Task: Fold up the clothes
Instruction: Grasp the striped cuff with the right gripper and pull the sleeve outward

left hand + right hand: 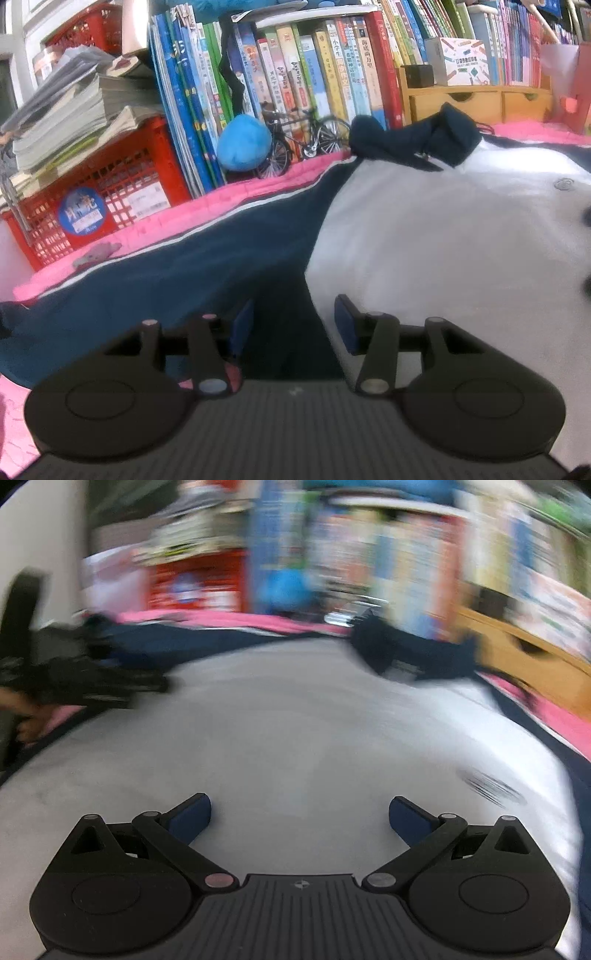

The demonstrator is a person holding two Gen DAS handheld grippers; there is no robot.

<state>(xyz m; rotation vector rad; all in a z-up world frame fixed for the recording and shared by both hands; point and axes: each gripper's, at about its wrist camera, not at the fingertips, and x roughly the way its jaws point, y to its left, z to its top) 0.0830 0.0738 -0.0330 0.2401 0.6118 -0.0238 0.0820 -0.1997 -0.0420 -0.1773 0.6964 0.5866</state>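
White-and-navy garment (424, 236) spread on pink cover, left hand-held gripper (291, 325) part-spread at sleeve seam, right hand-held gripper (300, 814) spread wide above white panel

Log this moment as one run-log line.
garment: white-and-navy fabric shirt flat on pink quilt | left hand-held gripper: open | right hand-held gripper: open

One garment (424, 236) lies ahead of the claws, white in the body with navy sleeves and a navy collar. It rests on one pink quilted cover (192, 210). Beyond the left claw's tips stand two red crates (110, 192), one above the other, with one blue plush ball (243, 142) and one toy bicycle (306, 140) further right. One wooden drawer unit (476, 101) sits far ahead to the right, showing two drawers. The books are too many to count.
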